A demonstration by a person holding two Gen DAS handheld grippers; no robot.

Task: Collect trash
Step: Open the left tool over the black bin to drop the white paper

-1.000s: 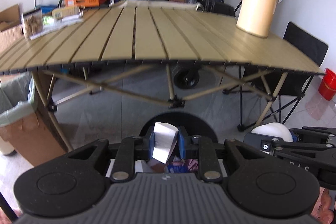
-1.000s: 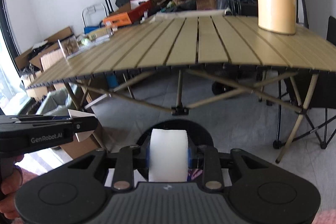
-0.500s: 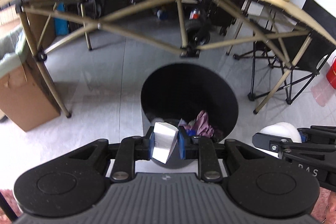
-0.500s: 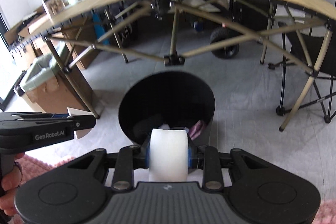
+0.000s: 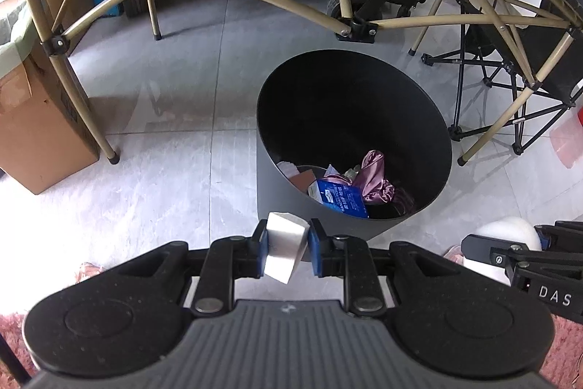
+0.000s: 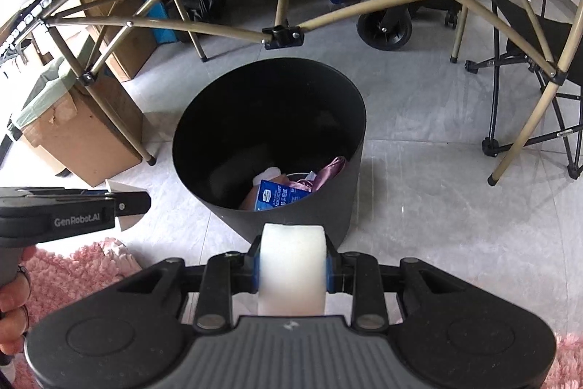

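Observation:
A round black trash bin (image 5: pixel 277 177) (image 6: pixel 349 170) stands on the tiled floor under the folding table, with a blue packet (image 5: pixel 340 197) (image 6: pixel 277 195) and pink crumpled wrapping (image 5: pixel 375 181) inside. My left gripper (image 5: pixel 288 245) is shut on a small white folded carton (image 5: pixel 284 243), just short of the bin's near rim. My right gripper (image 6: pixel 291 259) is shut on a white foam piece (image 6: pixel 291 265), also just in front of the bin. In each wrist view the other gripper (image 5: pixel 517 254) (image 6: pixel 73 210) shows at the side, with a hand (image 6: pixel 14 301) holding the left one.
The table's tan metal frame (image 5: pixel 357 28) (image 6: pixel 280 33) crosses low above the bin. A cardboard box (image 5: pixel 32 133) (image 6: pixel 83 130) stands to the left, a folding chair (image 5: pixel 510 97) (image 6: pixel 539 90) to the right. A pink shaggy rug (image 6: pixel 83 268) lies near me.
Both grippers have sunk and tipped downward from tabletop height, so the bin's opening and its contents now fill the view. Each still holds its piece.

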